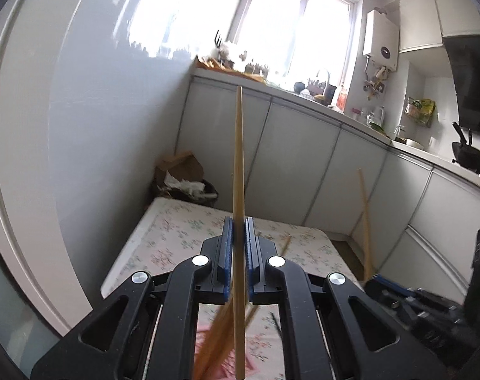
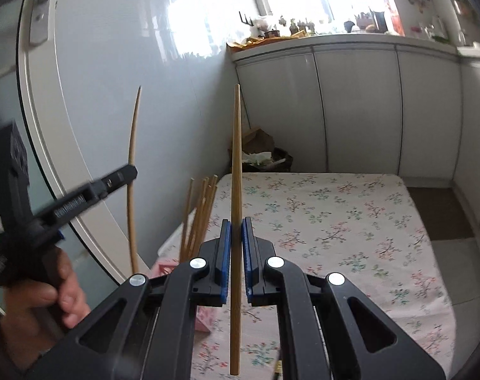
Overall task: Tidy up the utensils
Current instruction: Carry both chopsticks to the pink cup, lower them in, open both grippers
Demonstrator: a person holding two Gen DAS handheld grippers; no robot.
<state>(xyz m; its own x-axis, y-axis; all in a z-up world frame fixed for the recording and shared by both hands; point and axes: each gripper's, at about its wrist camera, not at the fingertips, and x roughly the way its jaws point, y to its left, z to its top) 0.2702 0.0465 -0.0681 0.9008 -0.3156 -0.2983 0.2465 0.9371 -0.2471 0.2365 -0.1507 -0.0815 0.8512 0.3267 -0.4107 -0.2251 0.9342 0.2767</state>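
My left gripper (image 1: 239,224) is shut on a wooden chopstick (image 1: 239,158) that stands upright between the blue pads. My right gripper (image 2: 236,224) is shut on a second wooden chopstick (image 2: 235,164), also upright. In the right wrist view the left gripper (image 2: 126,171) shows at the left with its chopstick (image 2: 133,145). A bundle of several chopsticks (image 2: 198,215) stands in a pink holder (image 2: 164,267) at the table's left edge. In the left wrist view the bundle (image 1: 217,332) is blurred below the jaws, and the right gripper's chopstick (image 1: 364,215) shows at the right.
A table with a floral cloth (image 2: 334,221) lies below both grippers. Grey kitchen cabinets (image 2: 350,110) line the back and right. A bin with cardboard (image 2: 265,155) sits in the corner. A white door frame (image 2: 40,126) runs along the left. A dark utensil tip (image 2: 277,367) lies near the front.
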